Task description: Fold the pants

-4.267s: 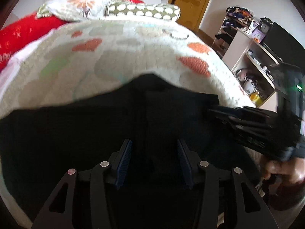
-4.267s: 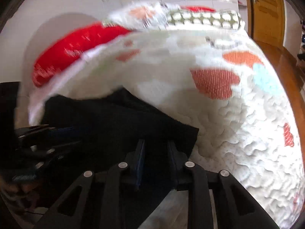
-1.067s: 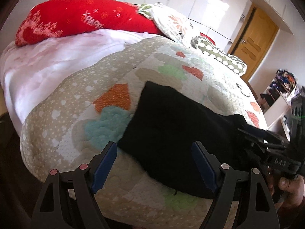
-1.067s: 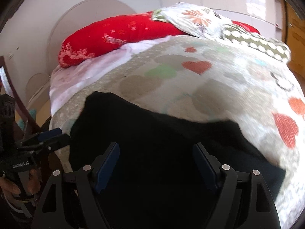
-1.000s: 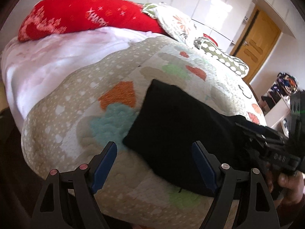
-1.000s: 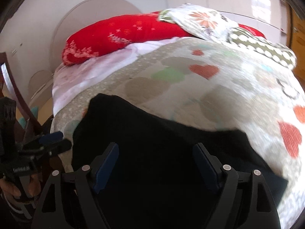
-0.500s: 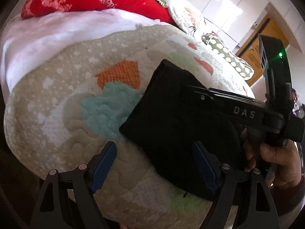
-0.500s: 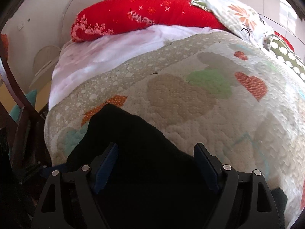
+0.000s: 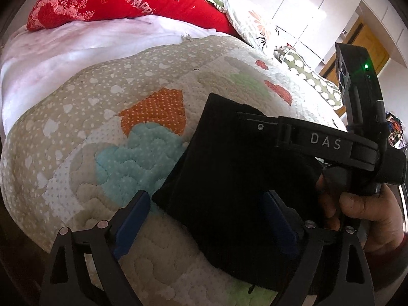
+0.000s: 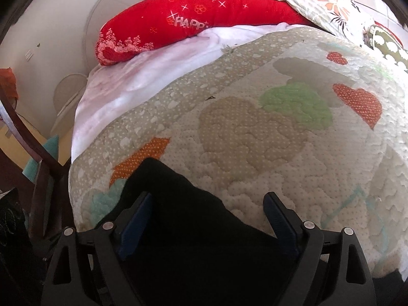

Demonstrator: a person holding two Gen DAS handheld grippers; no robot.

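Pants (image 9: 229,168) lie folded near the quilt's (image 9: 84,117) corner — my left gripper (image 9: 204,216) and right gripper (image 10: 207,216) both widening over the cloth, pinching nothing, probably lining up another fold.

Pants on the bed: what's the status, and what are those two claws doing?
Left claw opening wide, nothing gripped. Right claw opening too, over the cloth, empty. Black pants lie folded on the quilt. Nothing in the way.

Left wrist: close, angled down across folded black pants (image 9: 229,178) on patterned quilted bed (image 9: 89,132) | Right wrist: close, steeper | Shared: pants, quilt, red embroidered pillow (image 10: 178,23)
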